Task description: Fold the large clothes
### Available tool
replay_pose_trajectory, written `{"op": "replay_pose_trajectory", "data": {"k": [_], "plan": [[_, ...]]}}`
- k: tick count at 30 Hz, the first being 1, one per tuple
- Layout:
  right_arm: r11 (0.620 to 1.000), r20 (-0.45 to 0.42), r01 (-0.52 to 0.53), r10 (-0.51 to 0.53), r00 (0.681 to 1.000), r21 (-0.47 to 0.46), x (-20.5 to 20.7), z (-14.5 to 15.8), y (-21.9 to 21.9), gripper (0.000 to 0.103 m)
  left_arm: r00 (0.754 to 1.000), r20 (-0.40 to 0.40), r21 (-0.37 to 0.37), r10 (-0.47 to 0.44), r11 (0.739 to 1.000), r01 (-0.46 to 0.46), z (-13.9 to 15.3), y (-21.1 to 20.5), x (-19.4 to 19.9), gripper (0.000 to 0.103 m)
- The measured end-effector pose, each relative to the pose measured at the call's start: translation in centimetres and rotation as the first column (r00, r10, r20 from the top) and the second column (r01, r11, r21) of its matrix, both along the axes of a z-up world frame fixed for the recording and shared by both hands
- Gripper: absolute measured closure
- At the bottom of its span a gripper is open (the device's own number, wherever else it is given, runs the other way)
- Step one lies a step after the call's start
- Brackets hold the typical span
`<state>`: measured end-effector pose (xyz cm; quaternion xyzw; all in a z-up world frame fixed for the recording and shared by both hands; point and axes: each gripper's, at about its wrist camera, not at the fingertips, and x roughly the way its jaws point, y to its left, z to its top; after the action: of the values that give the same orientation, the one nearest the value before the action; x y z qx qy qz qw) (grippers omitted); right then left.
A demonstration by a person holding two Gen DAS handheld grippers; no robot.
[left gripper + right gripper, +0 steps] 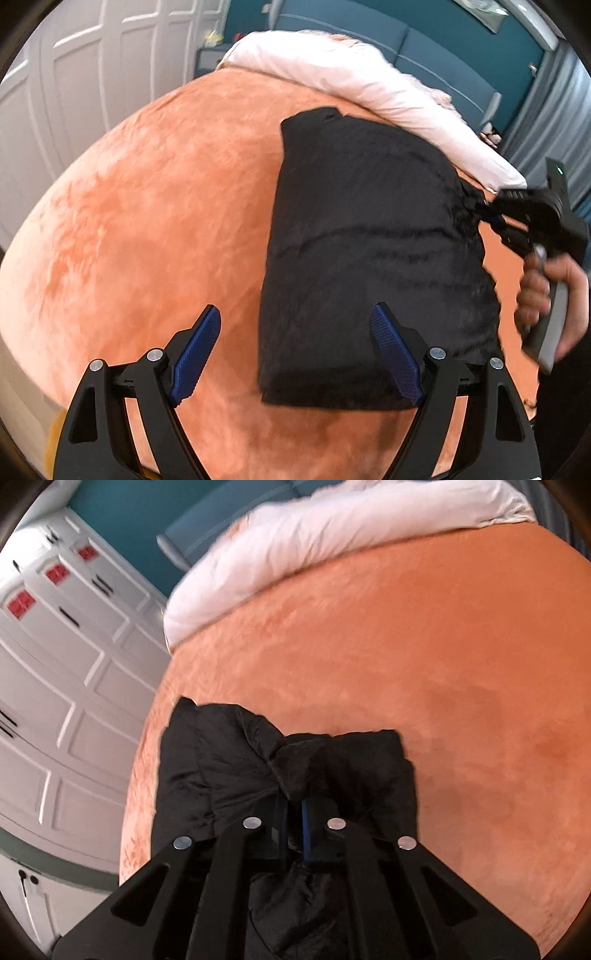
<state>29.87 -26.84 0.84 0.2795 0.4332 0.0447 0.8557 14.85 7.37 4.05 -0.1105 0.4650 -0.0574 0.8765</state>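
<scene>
A black folded garment [369, 243] lies on the orange bedspread [166, 206]. My left gripper [295, 354] is open and empty, hovering above the garment's near left corner; its right pad [395, 354] is over the cloth, its left pad over the spread. My right gripper [491, 216] is shut on the garment's right edge in the left wrist view. In the right wrist view the right gripper [293, 812] pinches bunched black cloth [229, 760], which is lifted and crumpled around the jaws.
A white-pink rolled duvet [354, 81] lies along the bed's far side, also in the right wrist view [314, 542]. White panelled wardrobe doors [74, 74] stand beside the bed. A blue headboard [424, 40] is behind. The orange spread [424, 664] stretches wide around the garment.
</scene>
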Motion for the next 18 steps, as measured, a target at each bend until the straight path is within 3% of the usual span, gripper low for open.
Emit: {"op": "replay_pose_trajectory", "data": {"k": [3, 6, 8, 11, 14, 16, 18], "plan": [[0.995, -0.004, 0.052, -0.053, 0.999, -0.080, -3.1, -1.8, -1.2, 0.100, 0.999, 0.015, 0.014, -0.051, 0.999, 0.051, -0.1, -1.7, 0.8, 0.022], [0.987, -0.052, 0.032, -0.040, 0.998, -0.155, -3.6, -5.1, -0.9, 0.098, 0.996, -0.018, 0.041, -0.083, 0.996, 0.084, -2.1, -3.5, 1.7, 0.017], [0.963, -0.075, 0.004, -0.025, 0.997, -0.268, -3.1, -7.0, 0.3, 0.095, 0.996, -0.007, 0.018, -0.088, 0.996, 0.088, -2.7, -4.0, 1.8, 0.007], [0.911, -0.100, -0.065, 0.026, 0.995, -0.407, -2.0, -7.7, 2.2, 0.094, 0.995, -0.032, 0.009, -0.092, 0.996, 0.092, -3.4, -4.7, 2.6, 0.005], [0.900, -0.133, -0.121, 0.071, 0.989, -0.418, -1.3, -7.3, 2.4, 0.094, 0.995, -0.075, 0.018, -0.073, 0.997, 0.075, -3.8, -5.1, 3.3, 0.005], [0.918, -0.125, -0.106, 0.063, 0.990, -0.381, -1.8, -5.6, 1.6, 0.094, 0.994, -0.089, 0.049, -0.068, 0.996, 0.073, -3.4, -5.6, 3.3, 0.005], [0.959, -0.060, -0.041, 0.025, 0.998, -0.280, -4.2, -2.8, -0.1, 0.093, 0.993, -0.081, 0.091, -0.080, 0.992, 0.087, -2.7, -6.1, 2.9, 0.007]]}}
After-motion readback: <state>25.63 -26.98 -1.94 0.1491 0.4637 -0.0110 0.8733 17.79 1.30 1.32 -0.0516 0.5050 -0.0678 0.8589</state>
